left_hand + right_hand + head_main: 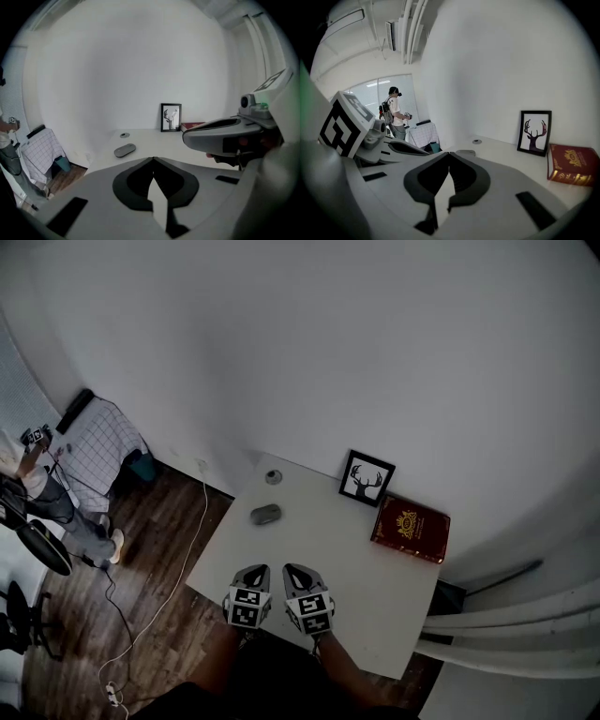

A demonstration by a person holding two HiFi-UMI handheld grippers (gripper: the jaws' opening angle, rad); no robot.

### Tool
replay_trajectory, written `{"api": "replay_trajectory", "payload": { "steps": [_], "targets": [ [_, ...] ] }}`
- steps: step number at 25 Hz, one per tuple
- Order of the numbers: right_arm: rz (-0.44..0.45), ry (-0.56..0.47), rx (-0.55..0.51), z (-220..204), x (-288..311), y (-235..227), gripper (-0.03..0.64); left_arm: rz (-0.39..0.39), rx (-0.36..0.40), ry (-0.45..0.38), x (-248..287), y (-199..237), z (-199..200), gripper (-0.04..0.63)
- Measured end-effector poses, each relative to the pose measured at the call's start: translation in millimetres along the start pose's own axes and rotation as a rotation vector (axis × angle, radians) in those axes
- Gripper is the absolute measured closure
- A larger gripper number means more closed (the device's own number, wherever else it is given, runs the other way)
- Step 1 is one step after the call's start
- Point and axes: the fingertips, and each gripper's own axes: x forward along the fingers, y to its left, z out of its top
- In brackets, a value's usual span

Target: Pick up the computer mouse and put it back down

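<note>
- Left hand-held gripper [254, 570] and right hand-held gripper [298, 569]: both closed, empty, well short of the black-framed deer picture [367, 479].
- Grey oval computer mouse [265, 514] lies left of that picture; open the jaws before reaching.

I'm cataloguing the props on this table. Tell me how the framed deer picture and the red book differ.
The framed deer picture stands upright by the wall; the red book lies flat on the table. The picture is a black frame round a pale print; the book is dark red with a gold emblem. Both are rectangular, side by side at the table's far edge.
</note>
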Motion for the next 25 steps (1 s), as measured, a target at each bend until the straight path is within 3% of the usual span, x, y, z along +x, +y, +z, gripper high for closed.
{"api": "replay_trajectory", "payload": {
  "steps": [4,12,17,25],
  "targets": [
    [-0.014,-0.024,-0.008,3,-12,4,0.595,0.021,0.043,-0.059,-16,-10,4,0.594],
    [-0.032,-0.036,-0.028,-3,-21,38,0.595,0.023,0.017,-0.146,-59,-8,-2,0.594],
    [-0.108,-0.094,-0.059,3,-30,73,0.595,0.006,-0.032,-0.201,-92,18,-18,0.594],
    [-0.201,-0.163,-0.074,4,-49,140,0.595,-0.041,-0.022,-0.271,-153,35,-45,0.594]
  ]
}}
